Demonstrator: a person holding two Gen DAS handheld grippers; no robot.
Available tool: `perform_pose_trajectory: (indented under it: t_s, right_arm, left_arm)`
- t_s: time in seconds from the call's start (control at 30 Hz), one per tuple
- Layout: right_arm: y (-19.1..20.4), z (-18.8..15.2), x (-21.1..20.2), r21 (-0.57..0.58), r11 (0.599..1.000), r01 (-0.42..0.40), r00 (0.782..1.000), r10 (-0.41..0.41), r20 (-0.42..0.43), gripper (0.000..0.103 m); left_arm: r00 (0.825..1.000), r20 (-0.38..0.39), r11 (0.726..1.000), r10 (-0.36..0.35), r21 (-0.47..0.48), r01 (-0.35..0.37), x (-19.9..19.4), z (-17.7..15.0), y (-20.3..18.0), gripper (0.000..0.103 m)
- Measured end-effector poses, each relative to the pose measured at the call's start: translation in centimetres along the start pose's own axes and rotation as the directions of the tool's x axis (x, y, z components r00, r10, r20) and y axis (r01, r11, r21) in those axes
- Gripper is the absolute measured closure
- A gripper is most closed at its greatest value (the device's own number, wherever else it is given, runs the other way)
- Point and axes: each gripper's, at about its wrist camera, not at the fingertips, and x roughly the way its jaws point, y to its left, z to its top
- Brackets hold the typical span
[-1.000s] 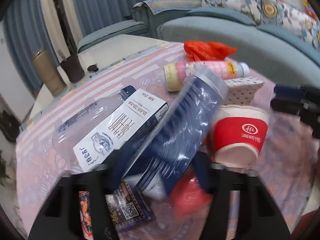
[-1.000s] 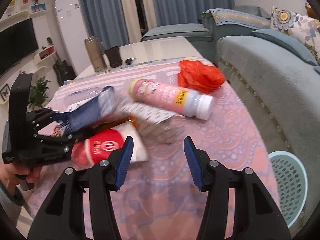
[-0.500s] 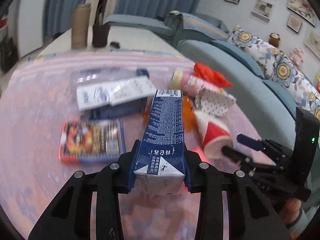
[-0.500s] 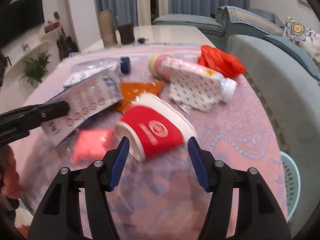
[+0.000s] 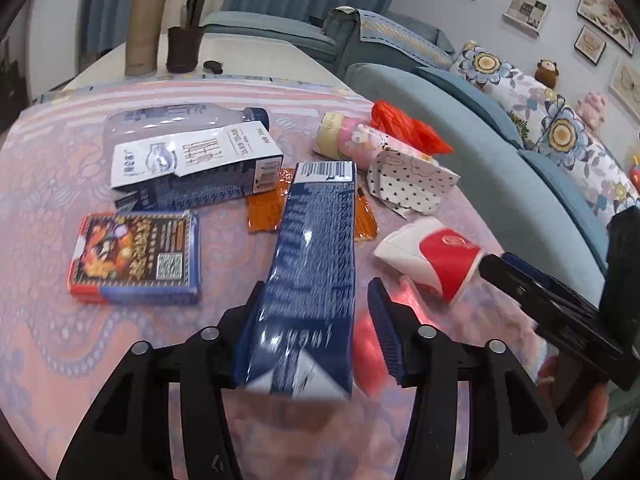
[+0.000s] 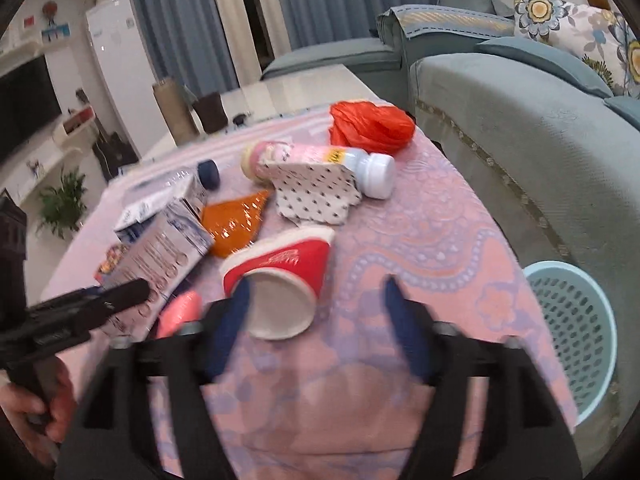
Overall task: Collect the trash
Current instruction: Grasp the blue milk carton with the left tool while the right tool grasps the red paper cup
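The left claw (image 5: 316, 320) is opening, with the dark blue carton (image 5: 316, 264) lying lengthwise between its fingers; the right pad is standing clear of the carton's side while the left one is still beside it, so the carton looks to be slipping free rather than being gripped. The right claw (image 6: 316, 316) is also spreading, its fingers wide apart and framing the base of the red paper cup (image 6: 280, 276), which is lying on its side on the table (image 6: 420, 240) with its bottom turned toward the camera; the pads are not pressing on it yet.

To take the cup well, the right claw is probably best pushed further forward so the pads are sitting on the cup's wall rather than its rim, then closed gently, since thin paper crushes and can squirt out. Keeping the fingers just above the cloth would avoid snagging it.

Farther out, more trash is waiting: a white and blue carton (image 5: 192, 168), an orange wrapper (image 6: 236, 220), a dotted paper (image 6: 316, 196), a pink bottle (image 6: 312, 160) and a red plastic bag (image 6: 372, 128), plus a flat printed box (image 5: 136, 256). The pale blue basket (image 6: 572, 336) is standing on the floor beside the table's right edge, next to the sofa (image 6: 540, 140), and appears to be where everything is going.
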Motion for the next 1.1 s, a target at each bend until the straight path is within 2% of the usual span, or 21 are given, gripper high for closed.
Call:
perform_pose_trajectory:
  t_s: [0.07,0.13,0.17,0.23,0.37,0.47,0.57,0.7,0.83,1.03,1.07,1.1]
  right_arm:
    - [0.6,0.0,0.5,-0.010,1.000,-0.013,1.000,0.013,-0.007,0.030]
    - [1.2,0.1,1.1,-0.019,0.999,-0.025,0.999,0.025,-0.024,0.029]
    - [1.4,0.2,1.4,-0.017,0.999,-0.036,0.999,0.036,-0.031,0.029]
    - [1.8,0.1,1.7,-0.014,0.998,-0.055,0.998,0.054,-0.039,0.029]
    - [1.2,0.1,1.2,-0.032,0.999,0.034,0.999,-0.034,-0.017,0.029]
    - [-0.5,0.3,0.9,0.013,0.988,0.151,0.989,-0.151,-0.010,0.029]
    - [-1.2,0.4,0.1,0.050,0.995,0.082,0.997,-0.082,0.000,0.029]
    - [0.5,0.1,-0.2,-0.017,1.000,0.019,1.000,-0.019,0.022,0.029]
    - [1.2,0.8,2.1,-0.034,0.999,-0.001,0.999,-0.001,-0.051,0.025]
    - [0.5,1.7,5.7,0.031,0.998,-0.053,0.983,0.058,-0.174,0.025]
    - [0.6,1.8,5.9,0.030,0.998,-0.055,0.982,0.060,-0.182,0.026]
    - [0.8,1.8,6.0,0.023,0.998,-0.052,0.982,0.055,-0.179,0.035]
  left_arm:
    - [1.000,0.001,1.000,-0.010,-0.001,0.010,0.3,0.1,0.1,0.055]
    - [1.000,-0.007,1.000,-0.010,-0.013,0.010,1.0,0.3,0.3,0.064]
    - [1.000,-0.013,1.000,-0.016,-0.023,0.015,1.2,0.3,0.3,0.072]
    - [1.000,-0.001,0.998,-0.026,-0.055,0.026,1.3,0.1,0.6,0.072]
    - [0.998,0.052,0.996,-0.017,-0.083,0.022,0.4,-0.3,0.9,0.073]
    - [0.997,0.075,0.995,-0.017,-0.099,0.024,-0.1,-0.5,1.1,0.073]
    - [0.995,0.090,0.994,-0.033,-0.101,0.042,-0.3,-0.7,1.0,0.073]
    - [0.987,0.138,0.990,-0.085,-0.099,0.099,-1.1,-0.9,1.1,0.073]
    - [0.987,0.141,0.991,-0.074,-0.098,0.088,-1.0,-1.0,1.0,0.073]
    - [0.987,0.149,0.992,-0.063,-0.099,0.078,-1.1,-1.0,0.5,0.073]
    - [0.987,0.150,0.992,-0.064,-0.097,0.079,-1.1,-1.0,0.4,0.073]
    - [0.986,0.151,0.992,-0.066,-0.095,0.081,-1.1,-1.1,0.3,0.073]
